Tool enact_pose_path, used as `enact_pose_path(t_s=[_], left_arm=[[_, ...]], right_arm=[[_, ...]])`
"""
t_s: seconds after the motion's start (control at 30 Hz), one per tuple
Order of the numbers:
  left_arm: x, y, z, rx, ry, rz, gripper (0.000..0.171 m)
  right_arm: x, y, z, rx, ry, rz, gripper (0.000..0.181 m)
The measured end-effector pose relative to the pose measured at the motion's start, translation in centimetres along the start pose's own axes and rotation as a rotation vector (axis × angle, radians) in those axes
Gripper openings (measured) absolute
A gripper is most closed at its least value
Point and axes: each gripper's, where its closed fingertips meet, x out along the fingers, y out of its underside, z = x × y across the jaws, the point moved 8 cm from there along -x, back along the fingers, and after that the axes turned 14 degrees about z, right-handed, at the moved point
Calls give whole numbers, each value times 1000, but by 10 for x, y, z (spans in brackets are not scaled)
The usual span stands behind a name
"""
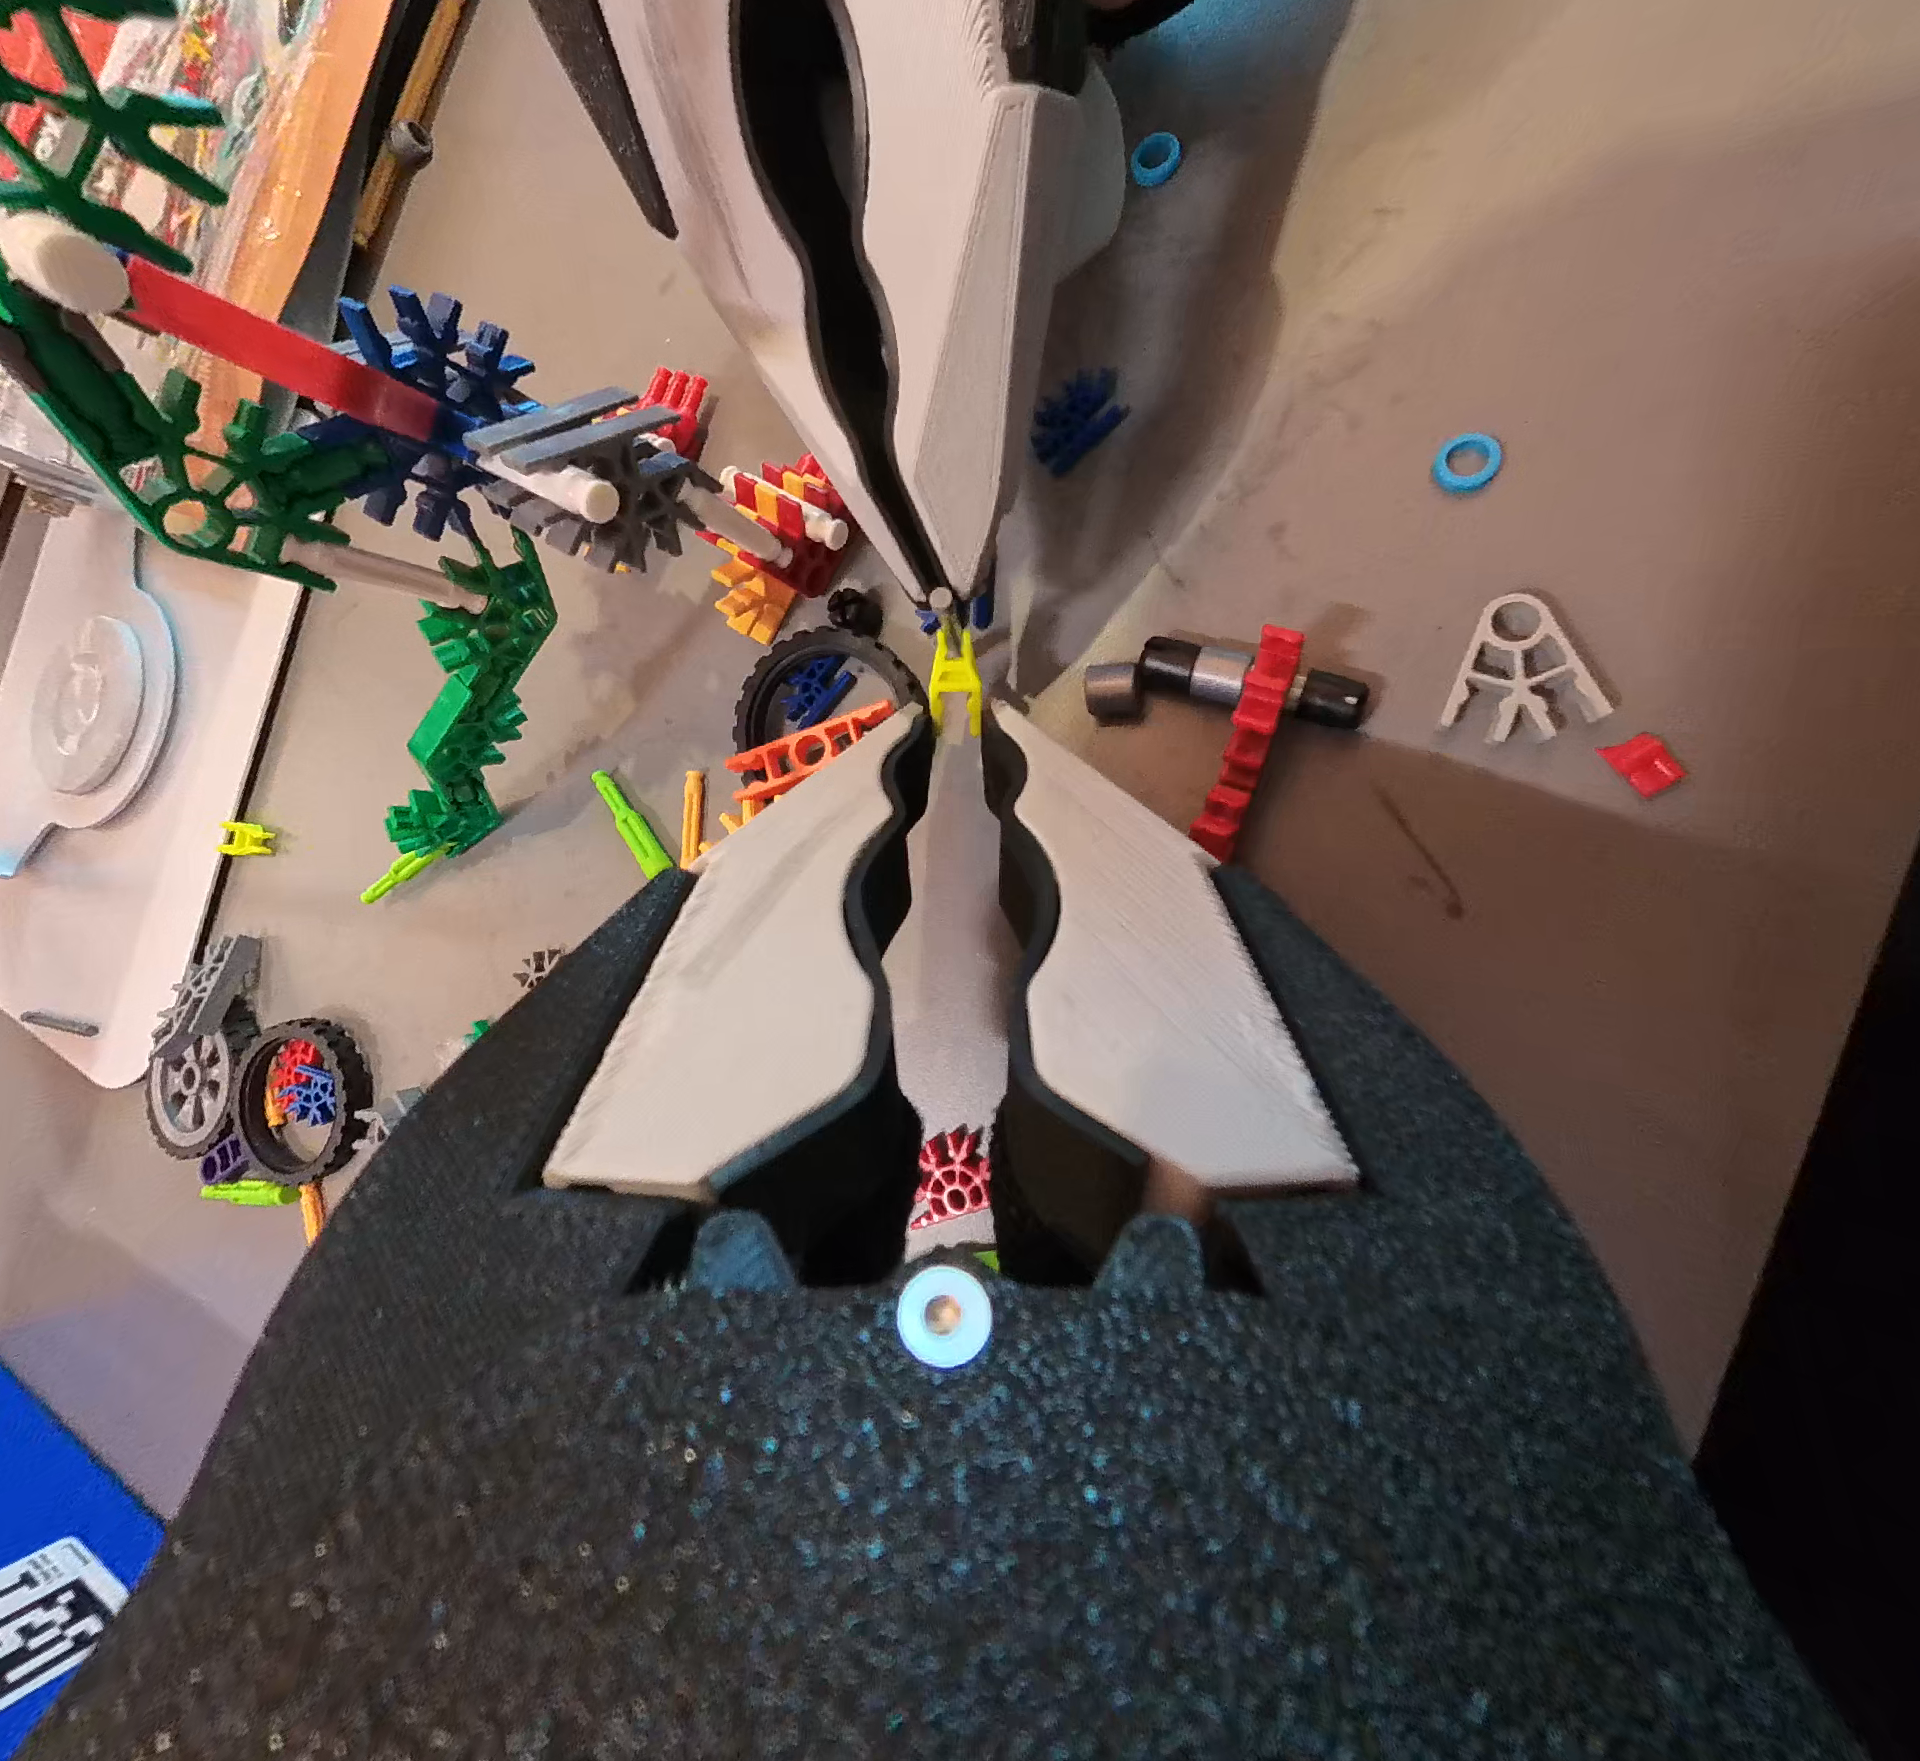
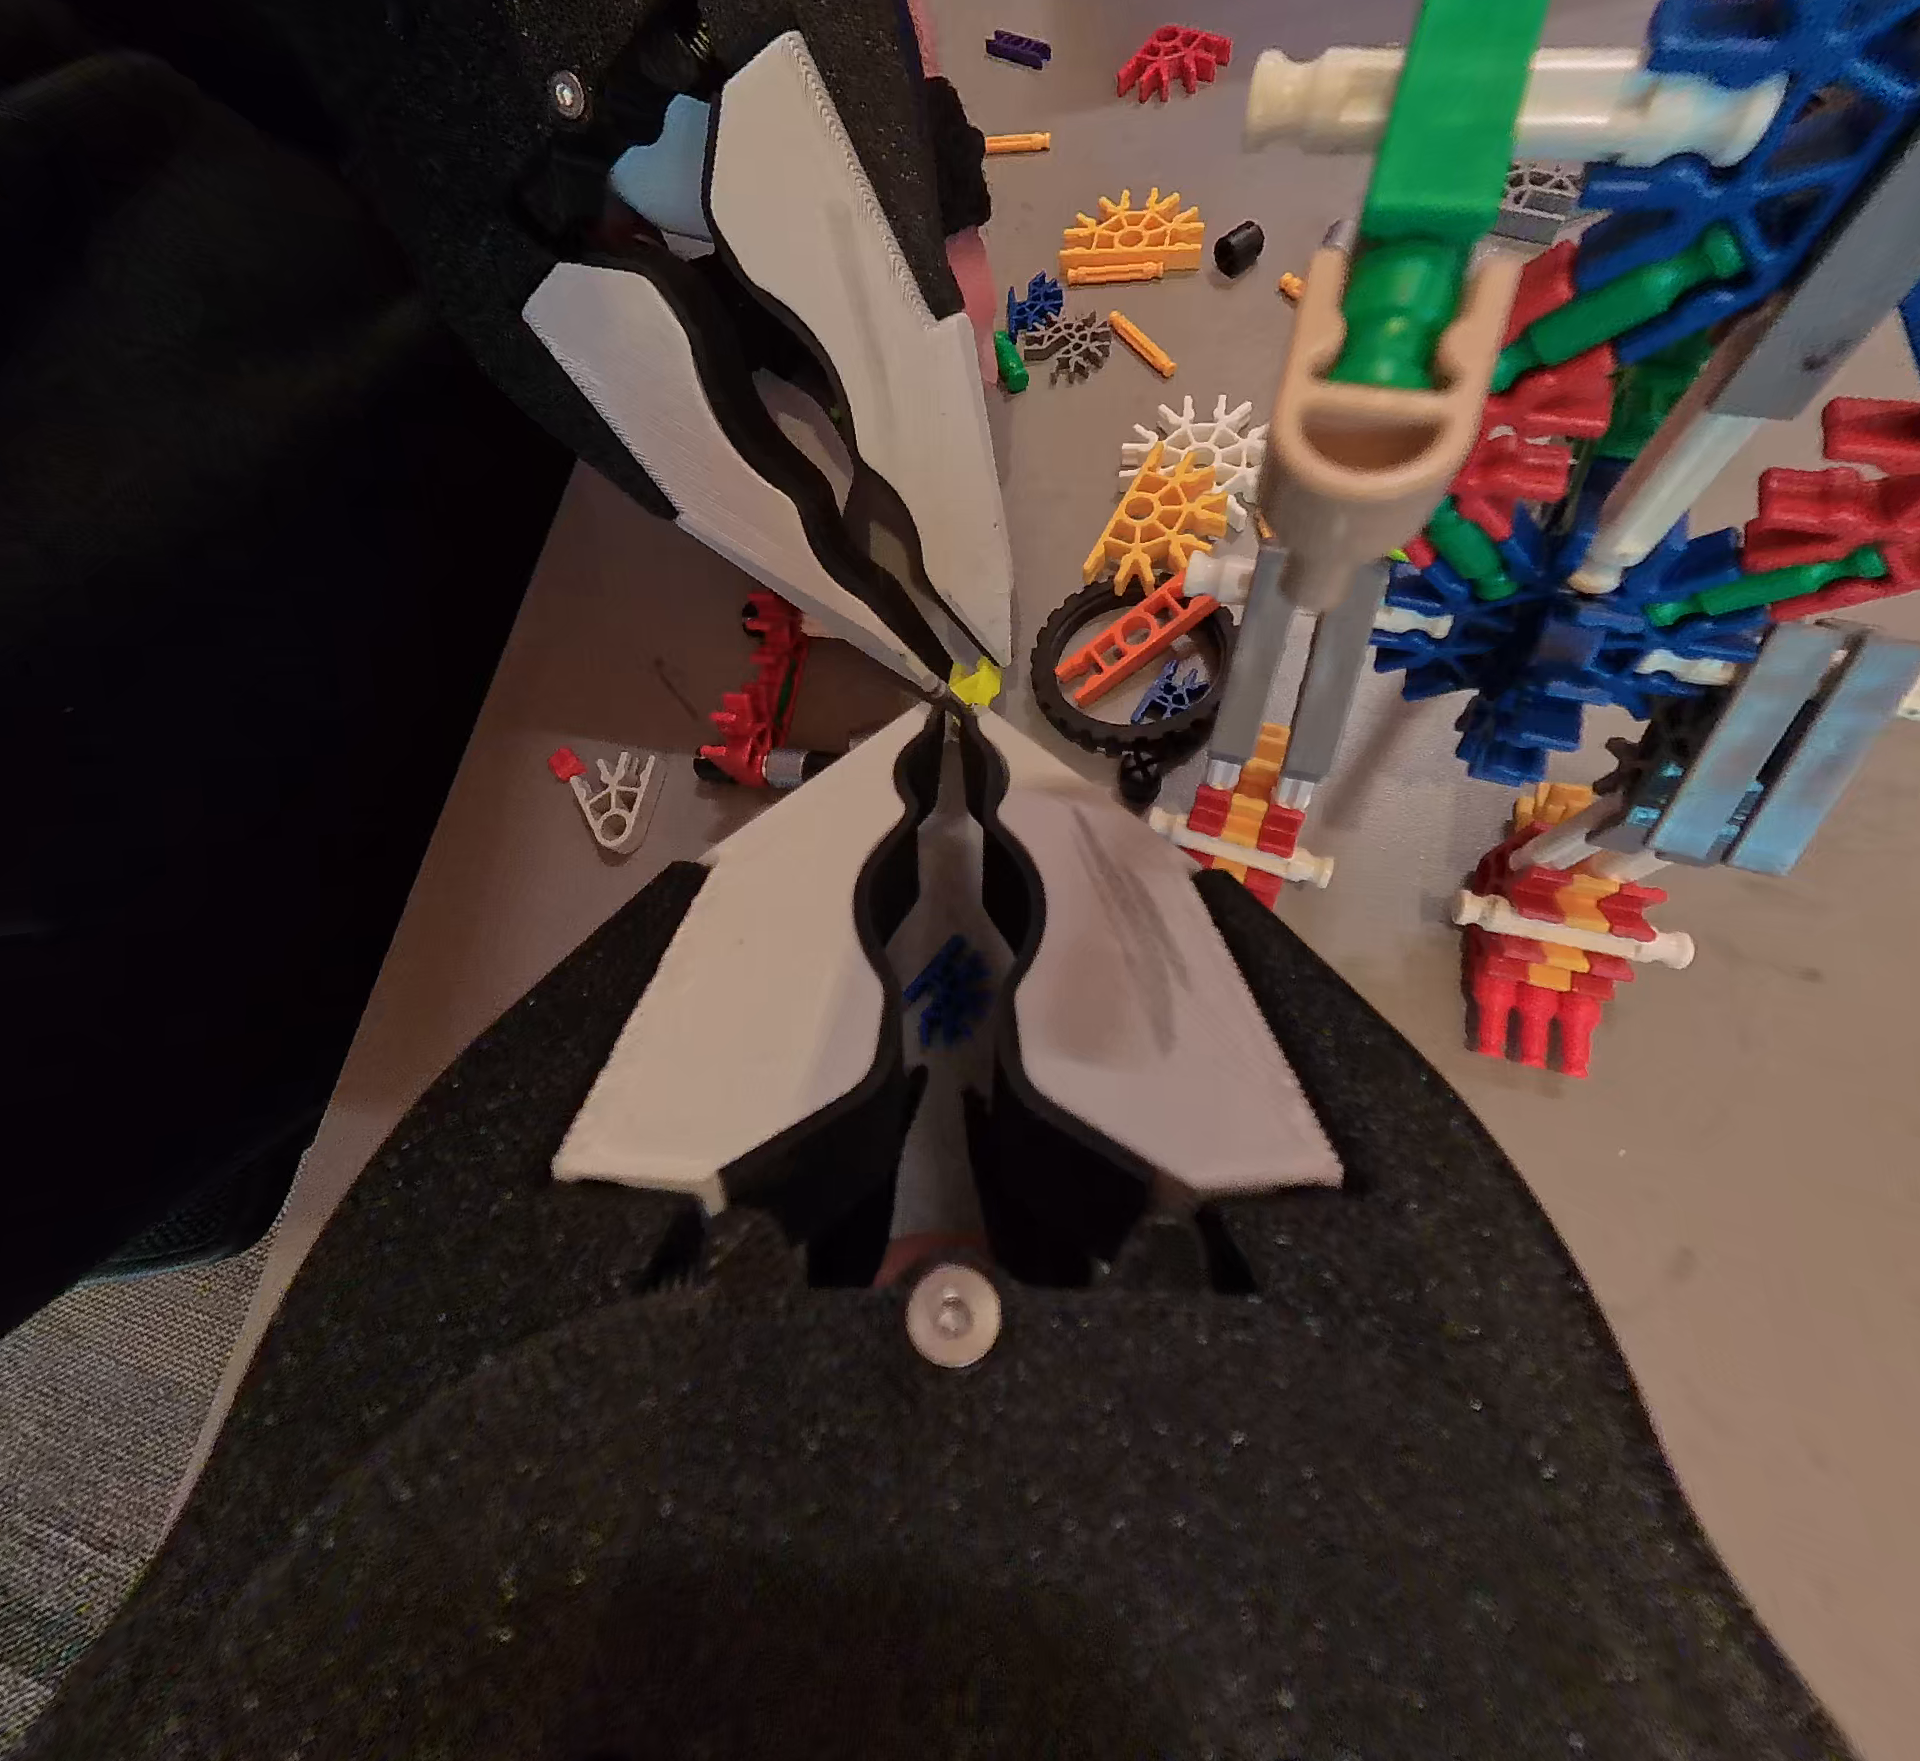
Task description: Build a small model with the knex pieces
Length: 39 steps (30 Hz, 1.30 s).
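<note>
Grippers meet tip to tip above the table (image 1: 1558, 932): the left gripper (image 1: 954, 724) pinches a small yellow connector (image 1: 956, 681), and the right gripper (image 2: 951, 724) pinches a thin grey rod (image 1: 940, 597) at its socket. Any tilt could misalign them; either piece may slip.

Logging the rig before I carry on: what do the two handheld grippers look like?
Both match: left gripper and right gripper have pale grey, ridged, tapering fingers edged with wavy black pads, on a speckled black textured body with a round silver screw. No cables visible.
</note>
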Motion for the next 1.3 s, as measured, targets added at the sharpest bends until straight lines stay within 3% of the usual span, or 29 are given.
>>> enact_pose_path(t_s=[0.53, 0.93, 1.3], left_arm=[[-4, -1, 1, 15, -2, -10, 7], [2, 5, 2, 52, 0, 15, 7], [5, 4, -1, 71, 70, 34, 7]], right_arm=[[1, 1, 1, -9, 16, 13, 1], [-9, 4, -1, -31, 43, 89, 10], [4, 13, 3, -89, 11, 122, 24]])
